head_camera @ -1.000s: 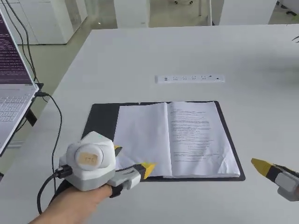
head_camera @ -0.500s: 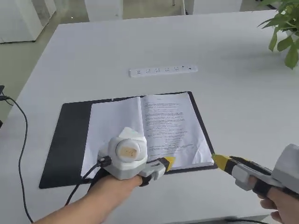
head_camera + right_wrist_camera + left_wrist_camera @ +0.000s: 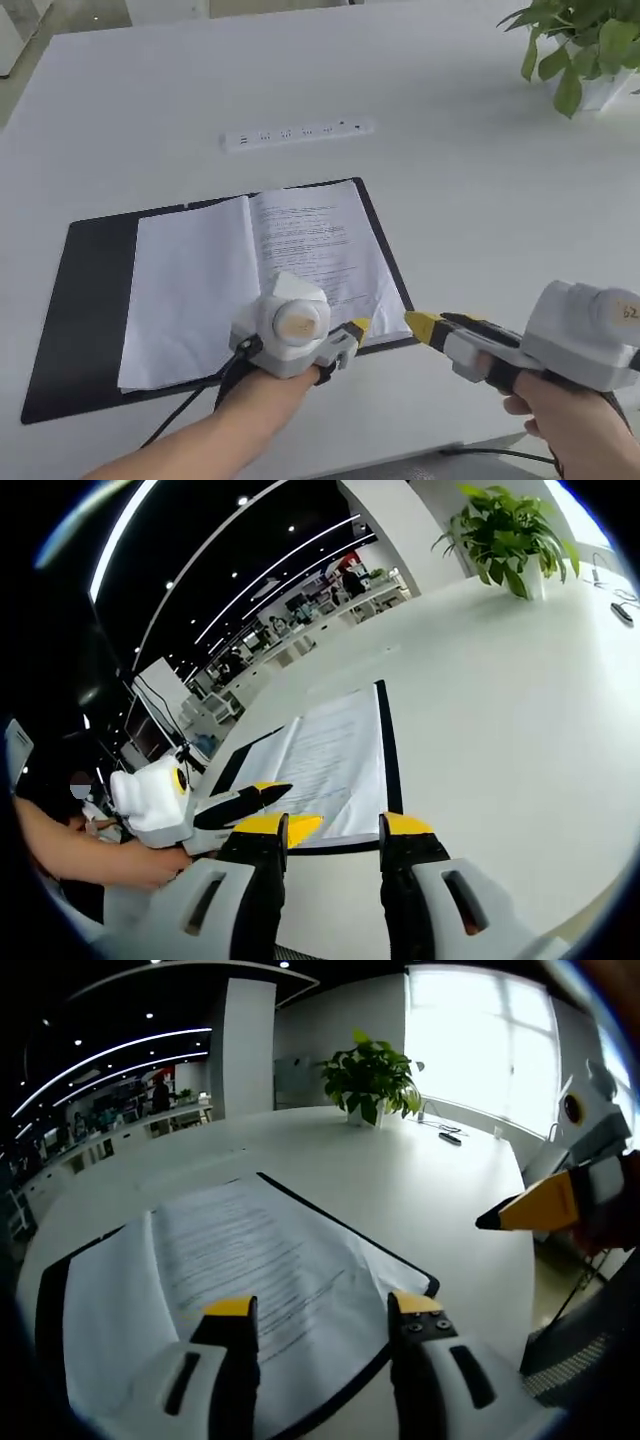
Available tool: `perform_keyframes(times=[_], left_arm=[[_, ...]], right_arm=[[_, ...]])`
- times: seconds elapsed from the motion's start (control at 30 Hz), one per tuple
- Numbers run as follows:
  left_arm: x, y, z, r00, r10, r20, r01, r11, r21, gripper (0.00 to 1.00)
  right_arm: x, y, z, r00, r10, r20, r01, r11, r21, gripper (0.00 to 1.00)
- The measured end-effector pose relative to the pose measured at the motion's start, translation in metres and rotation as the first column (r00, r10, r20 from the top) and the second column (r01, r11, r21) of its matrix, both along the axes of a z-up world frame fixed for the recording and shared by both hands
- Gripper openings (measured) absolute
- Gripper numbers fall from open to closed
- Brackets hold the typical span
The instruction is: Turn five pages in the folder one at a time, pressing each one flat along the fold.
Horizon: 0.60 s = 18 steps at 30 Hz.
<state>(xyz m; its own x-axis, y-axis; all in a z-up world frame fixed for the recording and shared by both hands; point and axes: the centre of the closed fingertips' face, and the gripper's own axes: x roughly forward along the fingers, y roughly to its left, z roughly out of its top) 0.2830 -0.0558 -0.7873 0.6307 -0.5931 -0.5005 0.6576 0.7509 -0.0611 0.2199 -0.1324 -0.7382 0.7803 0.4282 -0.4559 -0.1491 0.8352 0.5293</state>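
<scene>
The black folder (image 3: 90, 300) lies open on the white table, with a blank sheet (image 3: 190, 290) on its left and a printed page (image 3: 310, 245) on its right. My left gripper (image 3: 357, 326) is open at the near edge of the printed page (image 3: 250, 1250), close to the near right corner, with nothing between its jaws (image 3: 322, 1310). My right gripper (image 3: 420, 322) is open too and hovers just off that same corner, pointing left. From the right gripper (image 3: 333, 828), the folder (image 3: 385, 740) lies ahead and the left gripper (image 3: 270, 792) is at left.
A white power strip (image 3: 298, 133) lies on the table beyond the folder. A potted plant (image 3: 575, 45) stands at the far right. The near table edge runs just under both hands. A black cable trails from the left gripper.
The head view has swung right. My left gripper moved right along the folder's near edge from the fold. My right gripper came in from the right to the near right corner.
</scene>
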Motion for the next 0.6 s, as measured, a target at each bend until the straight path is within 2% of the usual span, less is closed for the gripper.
perform_keyframes(times=[0.07, 0.17, 0.2, 0.23, 0.27, 0.53, 0.6], left_arm=[[0.001, -0.005, -0.005, 1.0, 0.005, 0.005, -0.005, 1.0, -0.003, 0.52], [-0.002, -0.007, -0.016, 1.0, 0.003, 0.005, -0.003, 1.0, 0.028, 0.52], [-0.003, -0.004, -0.022, 1.0, -0.003, 0.027, 0.001, 0.997, 0.073, 0.5], [-0.002, -0.004, -0.02, 0.999, -0.005, 0.051, 0.001, 0.997, 0.075, 0.49], [-0.004, -0.006, -0.02, 0.999, 0.003, 0.048, -0.005, 0.999, 0.047, 0.47], [-0.001, -0.001, -0.021, 0.993, 0.011, 0.116, -0.01, 1.0, -0.008, 0.41], [0.001, -0.001, -0.022, 0.993, 0.013, 0.117, -0.01, 1.0, -0.02, 0.4]], right_arm=[[0.0, -0.001, -0.002, 1.0, -0.001, -0.006, 0.001, 1.0, 0.001, 0.35], [0.001, 0.0, -0.004, 1.0, 0.004, -0.005, -0.004, 1.0, 0.003, 0.35], [0.001, 0.0, -0.006, 1.0, 0.008, -0.011, -0.008, 1.0, 0.004, 0.34], [0.0, 0.001, -0.007, 1.0, 0.015, -0.015, -0.015, 1.0, 0.003, 0.34], [0.0, 0.001, -0.007, 1.0, 0.017, -0.015, -0.017, 1.0, 0.001, 0.34], [0.002, 0.003, -0.012, 0.999, 0.036, -0.023, -0.036, 0.999, 0.007, 0.34], [0.002, 0.004, -0.013, 0.999, 0.04, -0.027, -0.04, 0.999, 0.006, 0.34]])
